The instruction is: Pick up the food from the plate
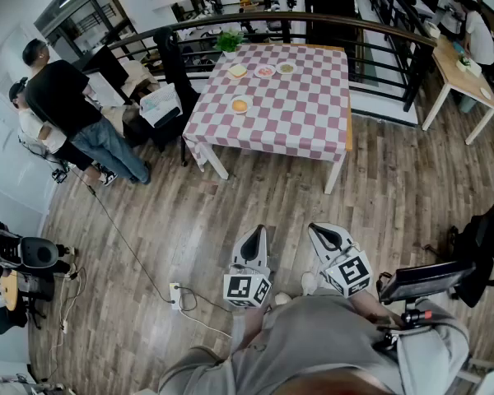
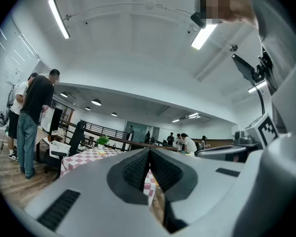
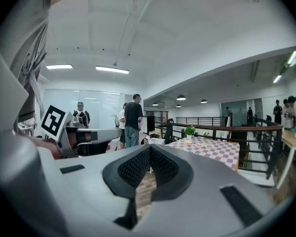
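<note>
The table with a pink checked cloth (image 1: pixel 296 113) stands far ahead across the wooden floor. On it are several small plates of food: one with a bun-like piece (image 1: pixel 240 104) near the left edge, and three in a row at the back (image 1: pixel 264 71). My left gripper (image 1: pixel 258 232) and right gripper (image 1: pixel 316 228) are held low near my body, side by side, far from the table. Both are shut with nothing between their jaws. The left gripper view shows the shut jaws (image 2: pixel 149 153) with the table (image 2: pixel 84 154) beyond; the right gripper view shows the same (image 3: pixel 149 149), with the table (image 3: pixel 214 151) to the right.
Two people (image 1: pixel 66 105) stand left of the table by a black chair (image 1: pixel 169 81). A dark railing (image 1: pixel 379 35) runs behind the table. A potted plant (image 1: pixel 228 39) sits at its back edge. A power strip and cable (image 1: pixel 177 296) lie on the floor. More people sit at a wooden table (image 1: pixel 461 68).
</note>
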Available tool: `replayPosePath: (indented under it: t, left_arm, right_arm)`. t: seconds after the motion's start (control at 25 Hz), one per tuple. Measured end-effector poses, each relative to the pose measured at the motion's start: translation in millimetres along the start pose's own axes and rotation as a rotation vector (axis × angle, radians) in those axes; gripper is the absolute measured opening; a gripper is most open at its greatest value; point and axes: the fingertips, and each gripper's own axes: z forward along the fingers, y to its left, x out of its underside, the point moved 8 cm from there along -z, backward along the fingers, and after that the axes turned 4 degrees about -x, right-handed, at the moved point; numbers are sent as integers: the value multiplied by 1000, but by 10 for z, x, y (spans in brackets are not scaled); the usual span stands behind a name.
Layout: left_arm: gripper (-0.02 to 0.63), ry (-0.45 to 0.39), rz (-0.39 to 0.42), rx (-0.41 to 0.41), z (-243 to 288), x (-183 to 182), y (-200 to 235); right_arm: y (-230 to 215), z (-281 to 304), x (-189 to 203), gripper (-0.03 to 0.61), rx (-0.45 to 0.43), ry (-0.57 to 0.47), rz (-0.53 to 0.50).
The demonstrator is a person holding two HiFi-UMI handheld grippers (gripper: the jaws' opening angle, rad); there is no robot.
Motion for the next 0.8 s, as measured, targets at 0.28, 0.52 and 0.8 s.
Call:
replayPosePath:
  t: [0.28,0.52,0.8]
  left_arm:
    - [10,0,41,20,167,-13,-271]
    - [9,-2,55,7,279,-18,-377]
    - [9,-21,90,-48,389,39,-427]
  right_arm:
    - [-155,-9,31,14,-34,-17,30]
    - [-326,68,45,14,-53,-9,35]
    - [-645,212,144,14,-94,-35,62]
